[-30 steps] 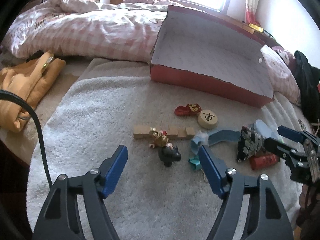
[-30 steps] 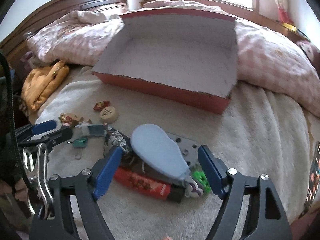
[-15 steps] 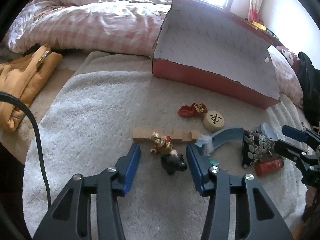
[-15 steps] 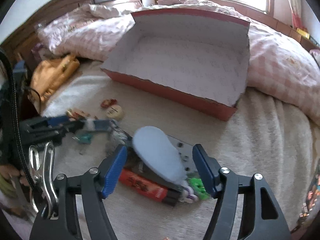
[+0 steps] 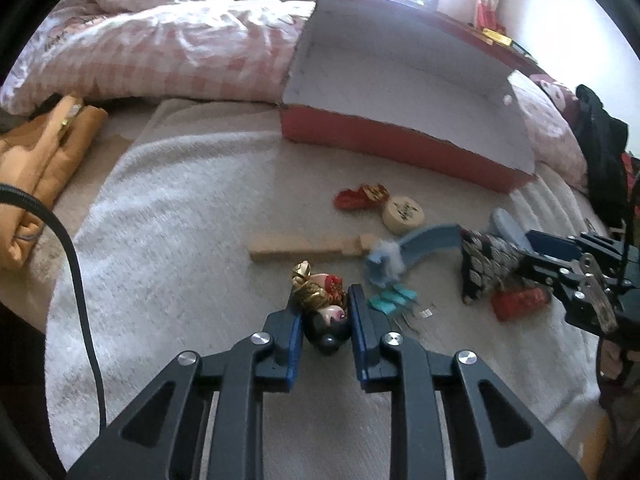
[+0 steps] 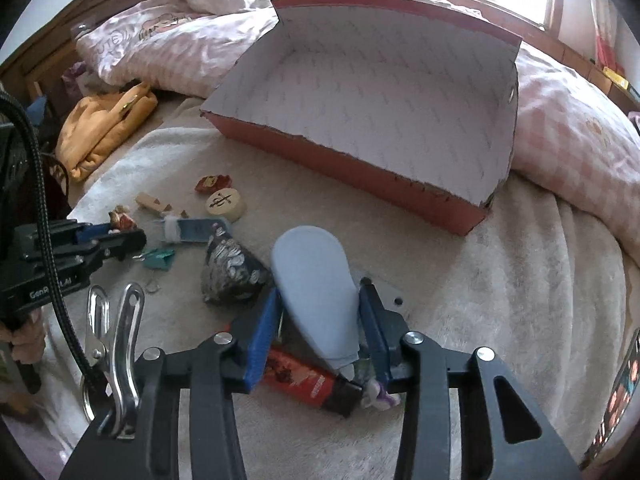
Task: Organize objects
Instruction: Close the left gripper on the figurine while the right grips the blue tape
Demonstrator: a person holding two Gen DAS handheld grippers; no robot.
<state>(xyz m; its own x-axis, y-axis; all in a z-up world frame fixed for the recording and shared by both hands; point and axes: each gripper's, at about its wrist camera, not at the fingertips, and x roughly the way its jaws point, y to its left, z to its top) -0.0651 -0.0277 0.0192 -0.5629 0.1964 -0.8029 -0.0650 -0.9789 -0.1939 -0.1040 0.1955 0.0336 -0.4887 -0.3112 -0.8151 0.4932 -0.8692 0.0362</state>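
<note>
While both tongs close, left tongs [image 5: 325, 312] grip a figurine [image 5: 320, 300], its head half hidden; right tongs [image 6: 320, 316] pinch a blue pad [image 6: 316, 284], its narrow end hidden.

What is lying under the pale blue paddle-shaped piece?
Under the blue paddle: a grey perforated plate and a red-and-black packet. Anything beneath its middle is covered.

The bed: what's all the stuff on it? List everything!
box: one, red, empty, far side
doll: one, gold-and-black, between left pads
blue oval piece: one, between right pads
wooden disc: one, pale, middle
wooden strip: one, tan, middle
patterned pouch: one, black-and-white
red tube: one, near edge
quilt: one, pink check
yellow bag: one, left
left hand-held gripper: closing
right hand-held gripper: closing
</note>
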